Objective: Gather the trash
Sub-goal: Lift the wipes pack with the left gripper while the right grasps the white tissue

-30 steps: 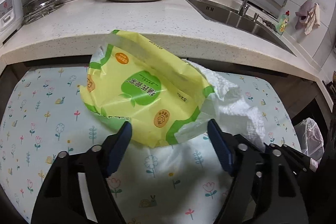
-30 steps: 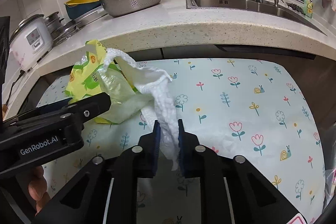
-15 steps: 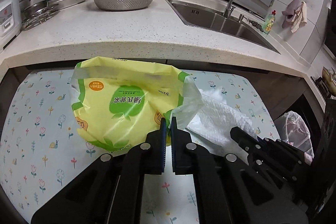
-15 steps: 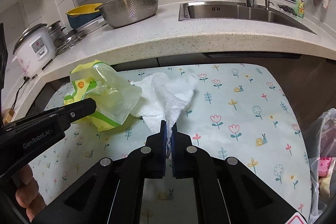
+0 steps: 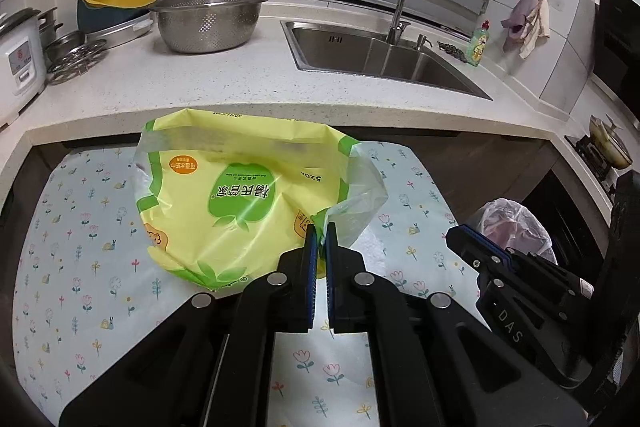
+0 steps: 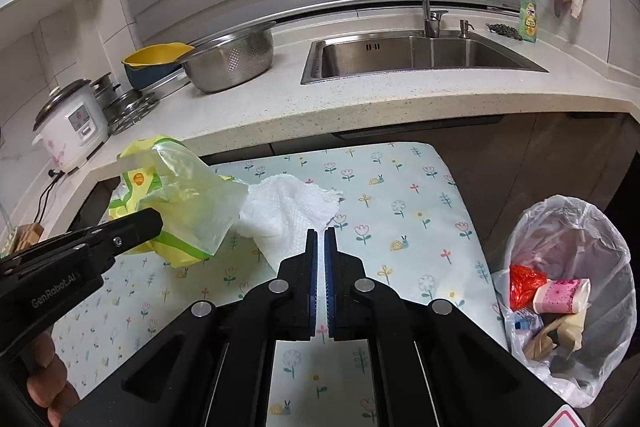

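Note:
A crumpled yellow-green plastic bag [image 5: 240, 203] hangs above the flower-print table [image 5: 80, 267], pinched at its clear edge by my left gripper [image 5: 320, 229], which is shut on it. The bag [image 6: 176, 195] also shows at the left of the right wrist view, beside the left gripper's arm [image 6: 136, 227]. A white paper towel [image 6: 288, 215] is lifted off the table [image 6: 420, 227], its lower corner clamped in my right gripper [image 6: 320, 233], which is shut on it. In the left wrist view the towel [image 5: 372, 251] is mostly hidden behind the bag.
A bin lined with a clear bag [image 6: 572, 291] holds several pieces of trash, beside the table's right edge. Behind the table runs a stone counter [image 6: 360, 99] with a sink [image 6: 420, 55], a steel colander [image 6: 232, 63] and a rice cooker [image 6: 72, 123]. A hand [image 6: 48, 383] holds the left gripper.
The left gripper's jaws closed on the bag's edge. Both grippers rose, lifting the bag and the paper towel off the table; the bin came into view at the right.

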A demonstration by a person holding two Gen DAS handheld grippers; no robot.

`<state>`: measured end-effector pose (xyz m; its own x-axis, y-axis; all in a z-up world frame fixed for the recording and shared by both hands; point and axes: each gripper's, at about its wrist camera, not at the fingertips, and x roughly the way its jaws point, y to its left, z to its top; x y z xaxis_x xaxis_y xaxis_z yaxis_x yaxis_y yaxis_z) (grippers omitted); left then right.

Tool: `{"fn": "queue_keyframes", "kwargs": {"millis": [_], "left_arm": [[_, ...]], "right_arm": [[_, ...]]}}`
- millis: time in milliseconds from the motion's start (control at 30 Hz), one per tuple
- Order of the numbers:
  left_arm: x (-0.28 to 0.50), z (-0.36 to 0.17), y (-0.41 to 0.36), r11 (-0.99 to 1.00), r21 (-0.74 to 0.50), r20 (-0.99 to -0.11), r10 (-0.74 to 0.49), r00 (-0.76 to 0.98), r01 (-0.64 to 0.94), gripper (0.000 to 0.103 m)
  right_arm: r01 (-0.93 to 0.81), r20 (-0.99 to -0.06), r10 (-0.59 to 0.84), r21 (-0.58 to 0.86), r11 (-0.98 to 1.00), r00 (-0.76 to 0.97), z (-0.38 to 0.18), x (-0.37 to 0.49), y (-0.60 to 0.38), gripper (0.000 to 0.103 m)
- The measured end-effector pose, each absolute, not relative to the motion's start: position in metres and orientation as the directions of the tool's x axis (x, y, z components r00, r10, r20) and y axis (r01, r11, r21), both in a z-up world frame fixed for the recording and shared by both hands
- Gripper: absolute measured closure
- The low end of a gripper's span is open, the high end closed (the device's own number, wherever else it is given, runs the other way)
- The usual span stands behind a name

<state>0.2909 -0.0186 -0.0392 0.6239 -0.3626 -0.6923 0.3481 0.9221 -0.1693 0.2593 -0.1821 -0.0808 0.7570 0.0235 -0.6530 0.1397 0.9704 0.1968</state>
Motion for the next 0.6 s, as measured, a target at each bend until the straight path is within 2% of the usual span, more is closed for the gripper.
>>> {"fn": "queue_keyframes", "kwargs": {"millis": [167, 233, 300, 600], "left_arm": [[0.286, -0.04, -0.013, 0.934, -0.152, -0.698, -0.333, 0.634, 0.324, 0.099], [0.29, -0.045, -0.008, 0.941, -0.144, -0.703, -0.316, 0.638, 0.307, 0.099], [0.295, -0.051, -0.002, 0.949, -0.131, -0.709, -0.293, 0.642, 0.288, 0.099], [0.322, -0.078, 0.027, 0.968, -0.104, -0.734, -0.231, 0.639, 0.23, 0.099]], "right_arm": [[0.138, -0.676, 0.058, 0.233, 0.963, 0.735, -0.095, 0.262, -0.186, 0.068], [0.126, -0.689, 0.069, 0.229, 0.965, 0.721, -0.105, 0.27, -0.18, 0.052], [0.113, -0.701, 0.081, 0.227, 0.967, 0.708, -0.115, 0.282, -0.171, 0.046], [0.11, -0.78, 0.092, 0.203, 0.973, 0.619, -0.168, 0.341, -0.145, 0.046]]}}
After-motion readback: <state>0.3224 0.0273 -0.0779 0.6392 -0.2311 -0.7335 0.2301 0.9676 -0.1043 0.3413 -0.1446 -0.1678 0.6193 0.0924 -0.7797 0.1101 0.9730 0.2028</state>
